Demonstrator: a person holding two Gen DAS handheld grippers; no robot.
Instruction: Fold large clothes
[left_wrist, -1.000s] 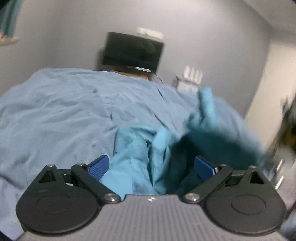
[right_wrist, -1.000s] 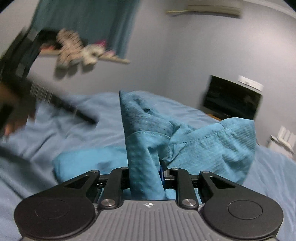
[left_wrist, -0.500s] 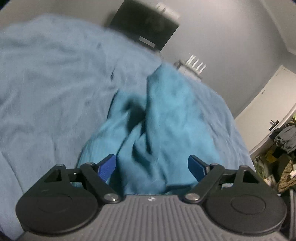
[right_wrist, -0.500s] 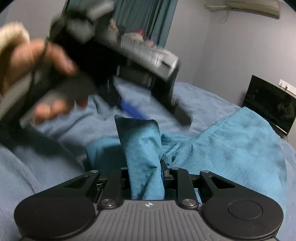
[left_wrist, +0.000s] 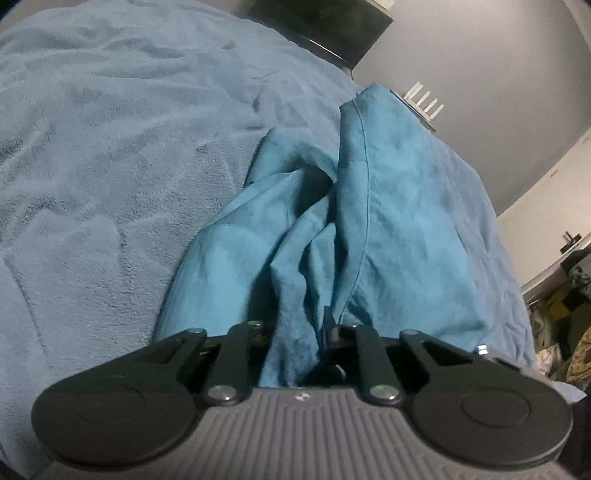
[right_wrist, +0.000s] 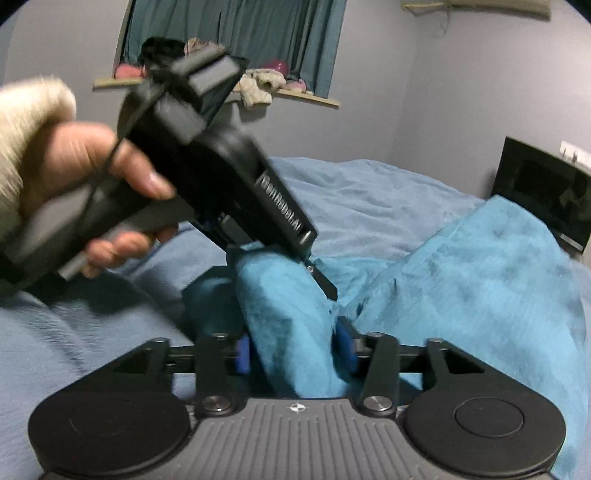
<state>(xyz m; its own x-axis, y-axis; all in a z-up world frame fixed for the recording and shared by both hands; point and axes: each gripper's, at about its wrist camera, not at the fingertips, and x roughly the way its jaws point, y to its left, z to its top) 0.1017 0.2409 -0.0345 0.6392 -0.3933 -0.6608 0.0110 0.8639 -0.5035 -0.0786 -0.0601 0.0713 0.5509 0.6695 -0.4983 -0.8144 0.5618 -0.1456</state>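
A teal garment (left_wrist: 399, 221) lies bunched on the light blue bed cover (left_wrist: 110, 147). My left gripper (left_wrist: 295, 326) is closing, and its jaws pinch a raised fold of the garment. In the right wrist view a hand (right_wrist: 74, 173) holds that left gripper (right_wrist: 273, 254) above the same teal fold (right_wrist: 288, 302). My right gripper (right_wrist: 293, 350) sits just behind it, jaws opening. Its blue pads (right_wrist: 242, 354) stand apart with the fold still between them.
A dark screen (left_wrist: 325, 26) stands against the grey wall past the bed's far edge. A curtained window with a cluttered sill (right_wrist: 258, 85) is on another wall. Piled belongings (left_wrist: 561, 314) lie beside the bed near a pale door.
My left gripper came down onto the garment and shut on a fold. My right gripper's jaws, shut on that fold before, have spread apart.
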